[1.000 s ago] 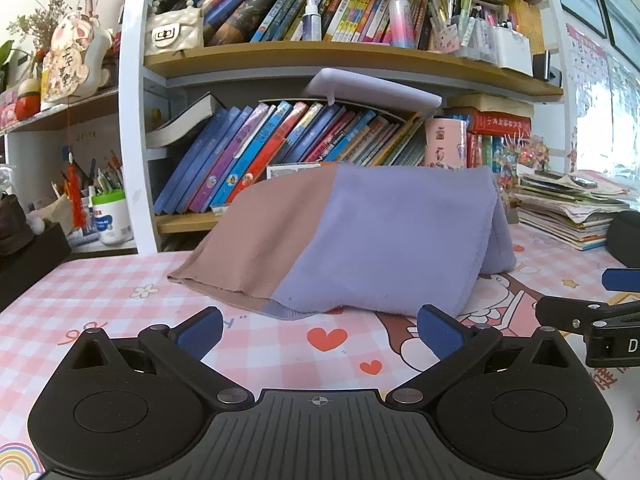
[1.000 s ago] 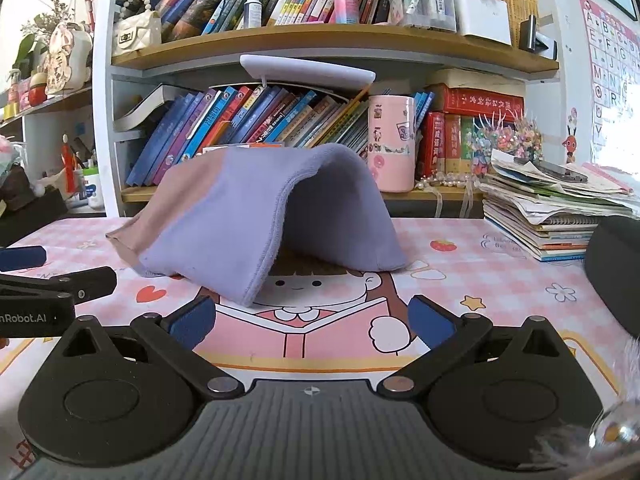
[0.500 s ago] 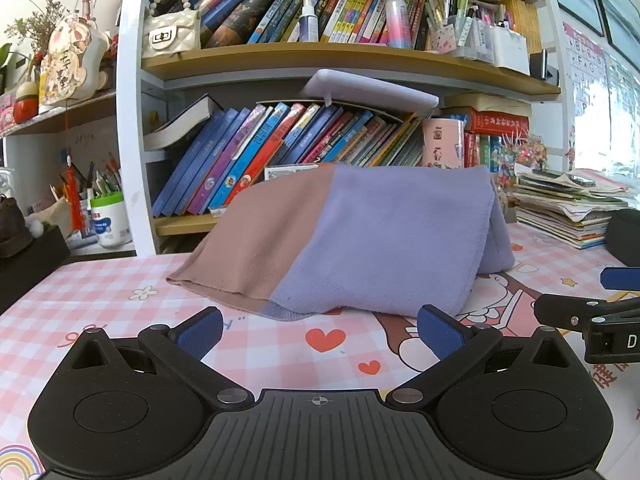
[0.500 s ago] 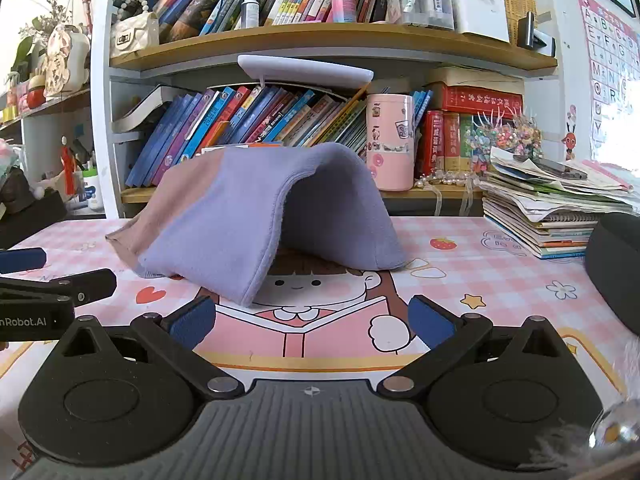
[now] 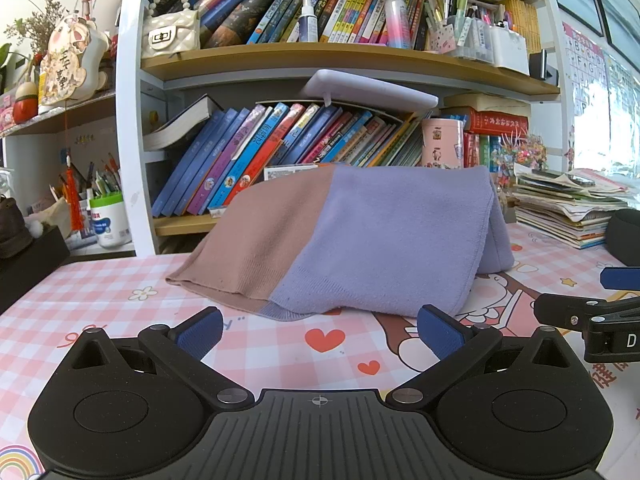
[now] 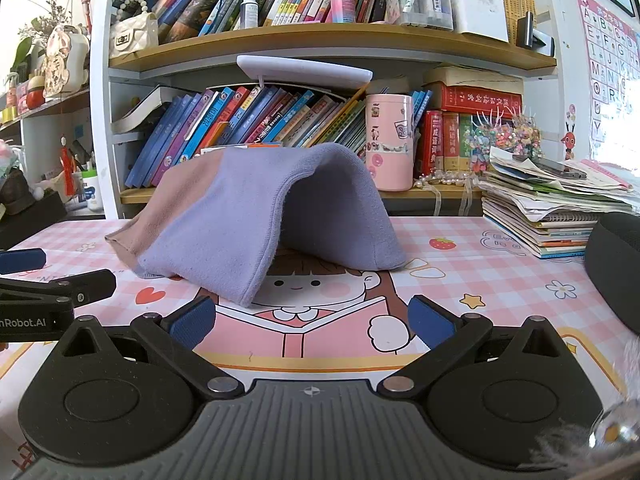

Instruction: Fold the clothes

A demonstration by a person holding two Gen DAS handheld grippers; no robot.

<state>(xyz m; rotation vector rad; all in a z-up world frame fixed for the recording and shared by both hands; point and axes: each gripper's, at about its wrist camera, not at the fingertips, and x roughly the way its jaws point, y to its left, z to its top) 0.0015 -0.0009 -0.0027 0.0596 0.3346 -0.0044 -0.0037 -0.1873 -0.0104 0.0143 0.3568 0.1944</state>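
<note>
Behind the table, a bookshelf unit [image 6: 312, 44] filled the far side: its lower shelf held a row of leaning books [image 6: 248, 128], its upper shelf more books, a spray bottle and a white box [image 6: 478, 10].

Table [image 5: 120, 304], covered in a pink checked cloth with cartoon prints.

Garment [image 5: 360, 240], knitted, lilac with a dusty-pink section at its left end; it lay draped in an arch on the middle of the table, near edge and far edge on the cloth, centre raised like a tent. Nothing gripped it.

Stack of magazines and notebooks [image 6: 560, 204], far right on the table.

Left gripper [image 5: 319, 330], fingers spread wide, empty, low over the near table, just short of the garment's near hem. Right gripper [image 6: 312, 318], likewise spread and empty, near the garment's open right end.

Pink cylindrical cup [image 6: 390, 142] with stickers, on the lower shelf behind the garment; contents could not be told.

Clear pen holder [image 6: 424, 4] on the upper shelf, packed with pens and markers.

White tub with green lid [image 5: 109, 220], far left, with pencils standing behind it.

Cream quilted handbag [image 5: 170, 34], upper shelf, left.
</note>
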